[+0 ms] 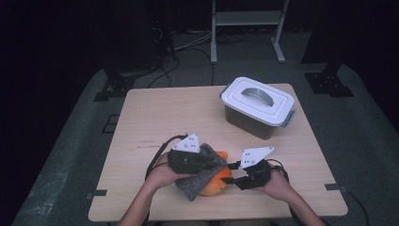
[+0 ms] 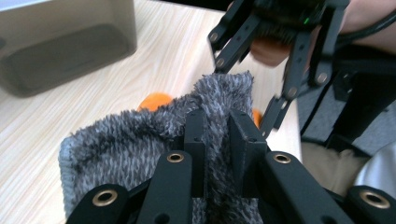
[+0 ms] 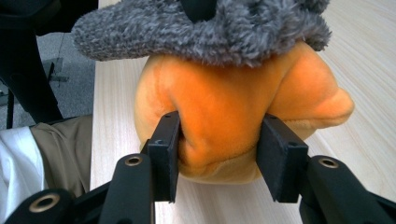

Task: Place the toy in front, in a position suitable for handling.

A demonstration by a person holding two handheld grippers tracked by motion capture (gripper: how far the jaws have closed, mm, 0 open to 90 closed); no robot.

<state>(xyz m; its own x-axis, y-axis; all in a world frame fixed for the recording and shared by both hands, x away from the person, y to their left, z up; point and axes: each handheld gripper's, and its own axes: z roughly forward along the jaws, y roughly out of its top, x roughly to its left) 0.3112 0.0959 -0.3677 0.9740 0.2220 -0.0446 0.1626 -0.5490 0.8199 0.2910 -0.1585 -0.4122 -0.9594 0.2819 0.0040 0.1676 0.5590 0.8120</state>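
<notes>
1. Nearest the person, at the front edge of the worktop [image 1: 141, 117], the left hand-held gripper [image 2: 217, 140] has its jaws pinched on a fold of the grey fuzzy cloth [image 2: 135, 140], which bunches up between them.
2. Beside it, the right hand-held gripper [image 3: 219, 140] has its jaws clamped on either side of the orange plush toy [image 3: 224, 107], pressing into its soft body; the toy rests on the worktop.
3. The grey cloth lies draped over the top of the orange toy, touching it.
4. Farther back and to the right, well apart from the hands, stands a lidded box [image 1: 258, 107] with a white lid and grey handle.
5. Beyond the worktop, cables lie on the dark floor.
</notes>
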